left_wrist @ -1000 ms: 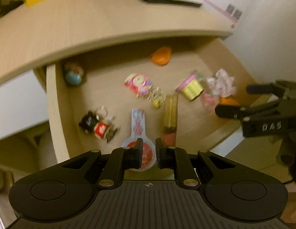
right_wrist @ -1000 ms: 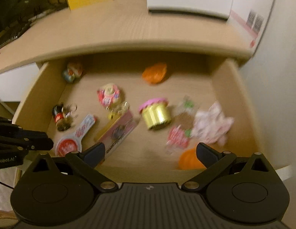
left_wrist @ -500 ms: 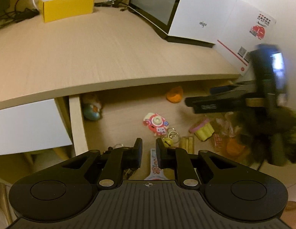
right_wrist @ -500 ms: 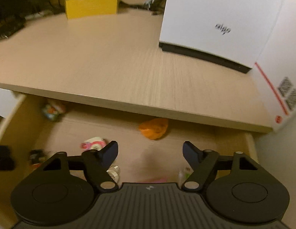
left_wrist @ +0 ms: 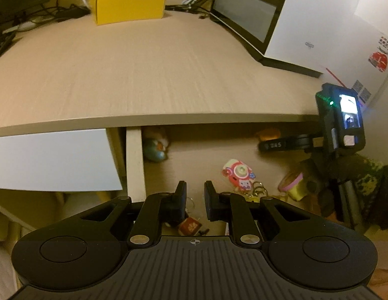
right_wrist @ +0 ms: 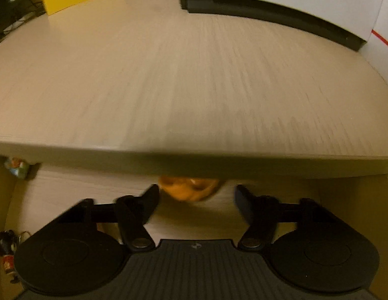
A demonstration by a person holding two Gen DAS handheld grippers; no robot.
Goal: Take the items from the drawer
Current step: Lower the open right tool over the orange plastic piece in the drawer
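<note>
**Right gripper reaches into open drawer toward orange toy**

The pale wooden drawer (left_wrist: 135,160) stands pulled out beneath the light wood desktop (left_wrist: 144,75). The right gripper (right_wrist: 196,195), its black fingers spread wide with nothing between them, points at the small orange plastic toy (right_wrist: 189,187) lying at the far end of the drawer, half hidden under the desktop edge. The left gripper (left_wrist: 195,195) hovers over the near left part, its fingers parted only by a narrow gap and holding nothing. A pink round keychain toy (left_wrist: 237,175) lies mid-drawer, a blue-green egg-shaped figure (left_wrist: 156,150) in the far left corner. A yellow cardboard box (left_wrist: 129,6) sits far back on the desktop.
</note>
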